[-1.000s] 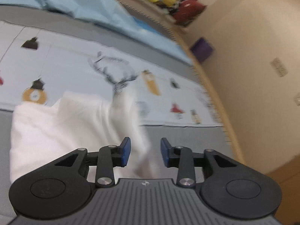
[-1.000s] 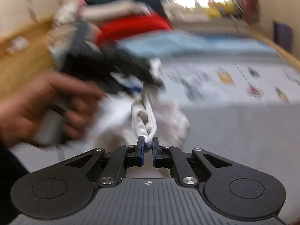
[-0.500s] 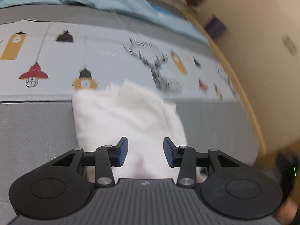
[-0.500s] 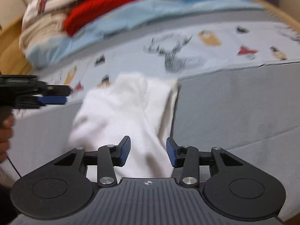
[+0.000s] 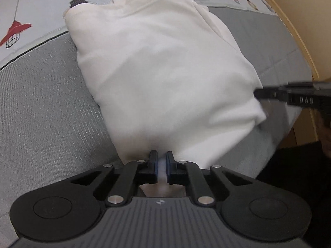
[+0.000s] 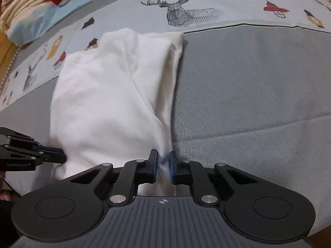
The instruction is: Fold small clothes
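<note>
White cloth [image 5: 165, 62] lies part-folded on the grey bed [image 6: 248, 82], filling the middle of the frame. Left gripper [image 5: 161, 162] pinches its near edge; right gripper [image 6: 163, 165] is closing on its near corner. More folds are left.

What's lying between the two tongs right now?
Only the near edge of the white garment, one corner in the left tongs, the other between the closing right tongs. The right wrist view shows it.
</note>
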The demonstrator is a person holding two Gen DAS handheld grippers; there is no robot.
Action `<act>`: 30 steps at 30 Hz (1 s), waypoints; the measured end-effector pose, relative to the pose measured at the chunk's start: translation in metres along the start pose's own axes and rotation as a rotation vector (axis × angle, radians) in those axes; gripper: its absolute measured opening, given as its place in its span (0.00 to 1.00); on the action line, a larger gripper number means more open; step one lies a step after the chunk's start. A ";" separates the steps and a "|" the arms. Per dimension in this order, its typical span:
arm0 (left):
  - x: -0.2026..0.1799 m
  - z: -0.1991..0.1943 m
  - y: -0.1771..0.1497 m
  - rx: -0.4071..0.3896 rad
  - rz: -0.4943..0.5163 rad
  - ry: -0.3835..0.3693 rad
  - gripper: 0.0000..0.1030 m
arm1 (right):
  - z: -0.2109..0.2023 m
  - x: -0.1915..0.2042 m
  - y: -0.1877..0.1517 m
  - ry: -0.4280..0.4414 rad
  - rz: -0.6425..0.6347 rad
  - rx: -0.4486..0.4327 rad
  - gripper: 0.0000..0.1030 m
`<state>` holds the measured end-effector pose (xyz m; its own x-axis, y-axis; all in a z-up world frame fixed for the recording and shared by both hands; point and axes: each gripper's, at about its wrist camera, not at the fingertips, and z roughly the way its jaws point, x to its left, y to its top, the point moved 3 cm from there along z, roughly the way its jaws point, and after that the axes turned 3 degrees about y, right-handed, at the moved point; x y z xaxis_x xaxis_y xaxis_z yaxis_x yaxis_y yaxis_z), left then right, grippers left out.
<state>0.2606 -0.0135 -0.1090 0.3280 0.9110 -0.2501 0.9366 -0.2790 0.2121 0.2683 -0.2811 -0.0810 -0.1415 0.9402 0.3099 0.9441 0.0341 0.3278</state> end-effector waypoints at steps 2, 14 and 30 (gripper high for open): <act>0.002 -0.011 0.002 -0.040 -0.004 -0.013 0.14 | -0.007 0.001 0.004 -0.009 0.003 -0.037 0.12; 0.040 -0.026 0.014 -0.170 -0.171 0.080 0.26 | -0.018 0.008 0.061 0.000 0.094 -0.350 0.30; 0.037 -0.027 0.018 -0.159 -0.171 0.092 0.32 | 0.053 0.017 0.102 -0.063 0.198 -0.329 0.08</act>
<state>0.2865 0.0234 -0.0892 0.1469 0.9667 -0.2095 0.9438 -0.0736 0.3222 0.3784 -0.2436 -0.0897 0.0624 0.9369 0.3440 0.8038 -0.2514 0.5391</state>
